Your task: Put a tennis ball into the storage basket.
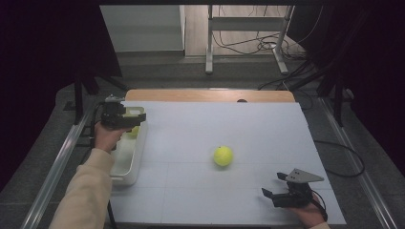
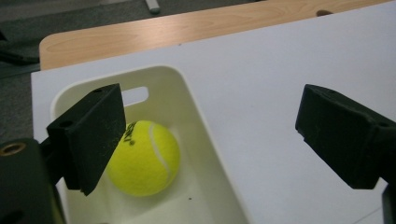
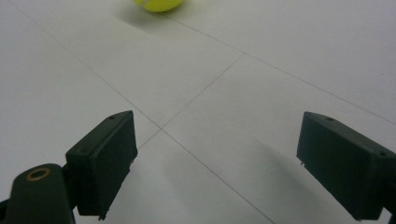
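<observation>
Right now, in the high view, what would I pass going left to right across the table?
Left claw over the white bin → tennis ball on the table → right claw.

The tennis ball point(image 2: 144, 158) looked fuzzy felt; the bin point(image 2: 205, 154) smooth glossy plastic; the table point(image 2: 140, 35) edge pale wood.

A white sheet point(image 1: 248, 138) covers the desk, its pale wood edge point(image 1: 210, 95) peeking out at the far side. Beyond lies grey floor point(image 1: 191, 71), a white metal frame point(image 1: 248, 24) standing on it, black cables point(image 1: 260, 45) tangled around its feet. Darkness closes in on both sides.
</observation>
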A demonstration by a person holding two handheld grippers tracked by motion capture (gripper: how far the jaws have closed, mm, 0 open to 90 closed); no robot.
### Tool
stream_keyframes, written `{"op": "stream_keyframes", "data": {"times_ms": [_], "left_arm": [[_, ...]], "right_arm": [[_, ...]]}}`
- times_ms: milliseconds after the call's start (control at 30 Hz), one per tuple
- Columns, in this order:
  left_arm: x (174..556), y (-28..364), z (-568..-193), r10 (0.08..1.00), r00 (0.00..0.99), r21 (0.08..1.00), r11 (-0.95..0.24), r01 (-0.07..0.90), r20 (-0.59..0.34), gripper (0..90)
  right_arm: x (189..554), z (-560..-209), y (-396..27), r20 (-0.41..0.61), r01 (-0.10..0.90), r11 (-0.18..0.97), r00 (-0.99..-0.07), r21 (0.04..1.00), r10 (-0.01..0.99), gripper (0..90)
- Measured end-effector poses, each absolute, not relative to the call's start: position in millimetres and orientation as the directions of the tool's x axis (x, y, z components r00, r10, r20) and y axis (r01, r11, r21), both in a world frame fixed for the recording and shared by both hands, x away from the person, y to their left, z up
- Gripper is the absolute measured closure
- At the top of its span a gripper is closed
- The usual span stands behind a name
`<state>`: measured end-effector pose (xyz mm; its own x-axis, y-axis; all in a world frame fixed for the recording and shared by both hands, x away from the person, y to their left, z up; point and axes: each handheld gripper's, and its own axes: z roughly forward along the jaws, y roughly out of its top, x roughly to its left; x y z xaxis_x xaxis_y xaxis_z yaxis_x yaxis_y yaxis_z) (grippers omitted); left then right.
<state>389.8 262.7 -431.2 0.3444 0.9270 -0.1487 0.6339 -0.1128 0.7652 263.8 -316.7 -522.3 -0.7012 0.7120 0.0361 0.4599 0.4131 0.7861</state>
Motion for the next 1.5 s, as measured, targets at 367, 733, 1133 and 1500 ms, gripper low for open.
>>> {"op": "stream_keyframes", "data": {"times_ms": [367, 733, 1133, 1500], "left_arm": [[370.7, 245.3, -422.3, 0.884, 0.437, 0.814, -0.128, 0.567, -0.166, 9.6], [360.3, 233.3, -424.8, 0.849, 0.490, 0.826, -0.126, 0.550, -0.197, 9.9], [353.7, 222.2, -425.3, 0.822, 0.528, 0.838, -0.124, 0.531, -0.213, 10.0], [348.6, 205.8, -427.4, 0.792, 0.571, 0.837, -0.152, 0.526, -0.215, 10.0]], "right_arm": [[263.6, -522.1, -316.6, 0.037, 0.457, 0.411, -0.702, 0.789, 0.711, 12.7], [263.5, -522.1, -316.7, 0.034, 0.458, 0.413, -0.701, 0.788, 0.712, 12.7], [262.9, -521.0, -317.1, 0.031, 0.458, 0.412, -0.697, 0.788, 0.716, 12.8], [262.8, -521.0, -317.2, 0.030, 0.456, 0.413, -0.699, 0.788, 0.715, 12.7]]}}
